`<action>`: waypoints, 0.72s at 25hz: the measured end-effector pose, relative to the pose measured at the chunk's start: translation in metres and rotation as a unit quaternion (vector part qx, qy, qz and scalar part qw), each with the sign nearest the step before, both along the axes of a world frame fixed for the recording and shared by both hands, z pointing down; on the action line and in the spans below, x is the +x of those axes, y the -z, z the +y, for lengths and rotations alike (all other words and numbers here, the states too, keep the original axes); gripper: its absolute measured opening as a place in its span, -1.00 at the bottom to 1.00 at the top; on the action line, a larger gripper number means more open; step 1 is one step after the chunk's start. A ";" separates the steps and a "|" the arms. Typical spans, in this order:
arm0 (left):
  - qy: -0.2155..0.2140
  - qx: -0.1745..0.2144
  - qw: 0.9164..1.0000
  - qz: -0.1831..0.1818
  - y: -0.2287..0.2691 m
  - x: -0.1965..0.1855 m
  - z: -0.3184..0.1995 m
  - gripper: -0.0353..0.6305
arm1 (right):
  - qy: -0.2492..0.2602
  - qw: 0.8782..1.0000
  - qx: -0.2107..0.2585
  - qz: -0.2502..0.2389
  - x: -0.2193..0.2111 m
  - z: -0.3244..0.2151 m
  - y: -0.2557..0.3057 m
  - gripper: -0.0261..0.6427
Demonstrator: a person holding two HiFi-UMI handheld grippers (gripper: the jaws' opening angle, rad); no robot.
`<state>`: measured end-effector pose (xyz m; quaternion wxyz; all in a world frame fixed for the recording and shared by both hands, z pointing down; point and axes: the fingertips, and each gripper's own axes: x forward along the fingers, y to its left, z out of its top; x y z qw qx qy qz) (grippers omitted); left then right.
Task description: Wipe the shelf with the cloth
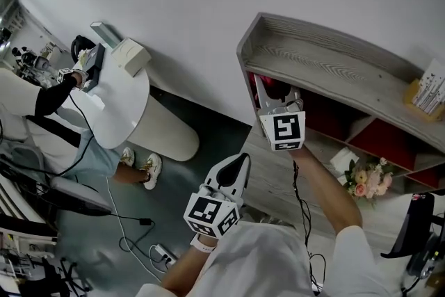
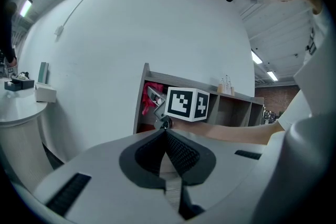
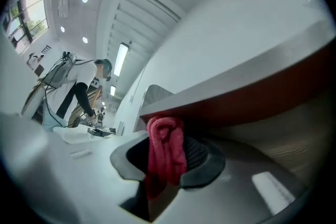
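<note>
Right gripper (image 3: 167, 160) is clamped on a wad of red cloth (image 3: 168, 136), jaws held only slightly apart by the wad, and it's pushed into the left end of the shelf (image 1: 327, 66), in the red-backed bay directly under the top board (image 3: 247, 78). Shelf is grey grained wood, open-fronted, and by far the biggest thing here. Left gripper (image 2: 166, 132) is out in front of the shelf, well clear of it, jaws fully together with nothing in them. Cloth looks like soft terry: light, limp, bunched into folds, with the top of the wad proud of the jaw tips and right at the underside edge of the top board. Can't tell if it's actually touching. My read is that it'll conform to the wood fine but drag on the grain, so the hold belongs low on the bunched folds, with enough fabric showing that cloth, not jaw, meets the shelf.
</note>
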<state>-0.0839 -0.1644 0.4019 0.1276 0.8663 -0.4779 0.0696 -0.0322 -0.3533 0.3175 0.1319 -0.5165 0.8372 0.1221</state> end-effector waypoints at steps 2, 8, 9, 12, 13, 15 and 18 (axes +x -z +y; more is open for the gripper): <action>0.007 0.000 1.000 0.000 0.000 -0.004 0.003 -0.88 | -0.011 1.000 0.000 -0.010 0.005 0.000 0.000 -0.57; 0.015 -0.007 1.000 0.000 -0.006 -0.005 0.010 -0.88 | -0.072 0.997 0.002 -0.021 0.042 -0.003 -0.004 -0.56; 0.014 -0.009 1.000 0.001 -0.007 -0.003 0.011 -0.88 | -0.080 0.996 0.001 -0.029 0.049 -0.003 -0.002 -0.56; 0.008 -0.012 1.000 0.003 -0.009 0.004 0.014 -0.88 | -0.116 0.992 -0.009 -0.055 0.076 -0.004 -0.006 -0.56; 0.006 -0.013 1.000 0.002 -0.010 0.006 0.015 -0.88 | -0.130 0.989 -0.014 -0.067 0.087 -0.004 -0.009 -0.56; 0.001 -0.014 1.000 0.002 -0.011 0.010 0.015 -0.88 | -0.155 0.983 -0.026 -0.093 0.110 -0.002 -0.011 -0.56; -0.008 -0.017 1.000 0.004 -0.012 0.016 0.017 -0.88 | -0.184 0.976 -0.035 -0.114 0.134 0.005 -0.013 -0.56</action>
